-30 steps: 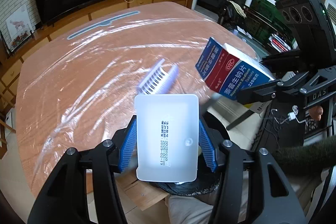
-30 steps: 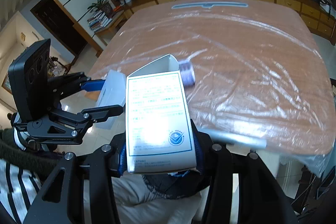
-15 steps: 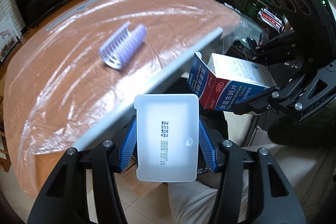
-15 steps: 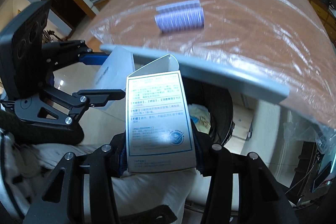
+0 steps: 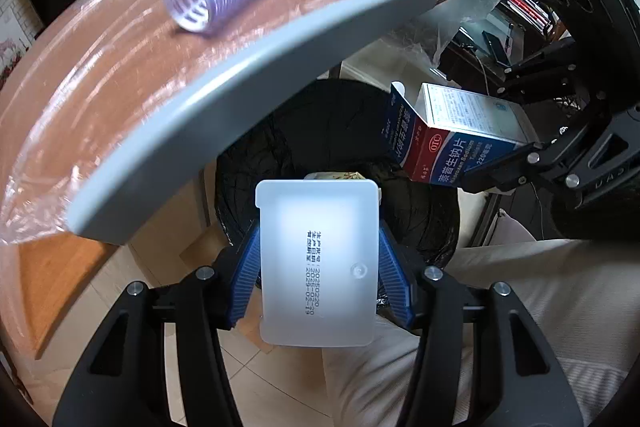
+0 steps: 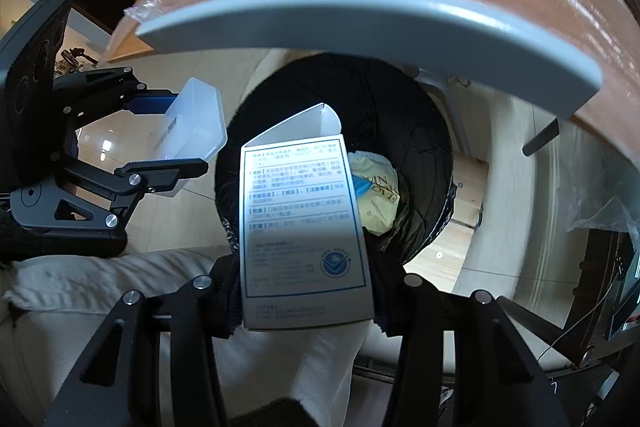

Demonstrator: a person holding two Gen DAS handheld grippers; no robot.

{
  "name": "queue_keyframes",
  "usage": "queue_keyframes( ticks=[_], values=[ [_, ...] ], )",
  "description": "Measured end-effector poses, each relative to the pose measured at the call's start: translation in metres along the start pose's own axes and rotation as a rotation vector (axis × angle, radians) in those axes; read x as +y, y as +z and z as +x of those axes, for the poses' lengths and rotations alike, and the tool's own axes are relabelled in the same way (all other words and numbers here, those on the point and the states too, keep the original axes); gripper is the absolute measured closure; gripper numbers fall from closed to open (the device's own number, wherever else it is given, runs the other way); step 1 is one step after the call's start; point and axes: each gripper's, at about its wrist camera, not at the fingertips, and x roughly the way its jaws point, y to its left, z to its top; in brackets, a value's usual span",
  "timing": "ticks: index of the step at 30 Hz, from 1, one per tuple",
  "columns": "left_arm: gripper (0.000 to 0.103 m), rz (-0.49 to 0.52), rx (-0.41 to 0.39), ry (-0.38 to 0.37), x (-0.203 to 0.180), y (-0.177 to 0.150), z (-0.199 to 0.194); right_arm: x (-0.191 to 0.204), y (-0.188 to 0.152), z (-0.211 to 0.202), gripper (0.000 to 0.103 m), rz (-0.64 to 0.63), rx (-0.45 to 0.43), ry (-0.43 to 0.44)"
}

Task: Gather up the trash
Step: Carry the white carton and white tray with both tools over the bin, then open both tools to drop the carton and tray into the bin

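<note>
With the left gripper (image 5: 318, 259) pinching the plastic tray (image 5: 318, 263) and the right gripper (image 6: 306, 291) pinching the medicine box (image 6: 300, 227) near the black bin (image 6: 424, 147), either could clip its near rim and land on the floor.

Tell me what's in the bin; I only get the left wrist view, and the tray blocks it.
Observer: A crumpled yellowish wrapper lies at the bottom of the bin.
Operator: Check the tray's other side.
Observer: The tray, shut in the left gripper, is shallow and hollow; nothing shows inside.
Operator: Report the carton's far face.
Observer: The carton, shut in the right gripper, shows a white face of small print, with its top flap open.
</note>
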Motion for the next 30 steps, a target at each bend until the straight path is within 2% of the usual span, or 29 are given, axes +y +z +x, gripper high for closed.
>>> queue_keyframes(
  ticks=[10,30],
  values=[
    [0.047,-0.016,0.034,0.03,0.003,0.0,0.027,0.006,0.005,0.034,0.056,0.009,0.026,-0.039],
    [0.047,-0.017,0.095,0.076,0.002,0.003,0.068,-0.004,0.016,0.069,0.056,0.056,0.05,-0.064]
  ],
)
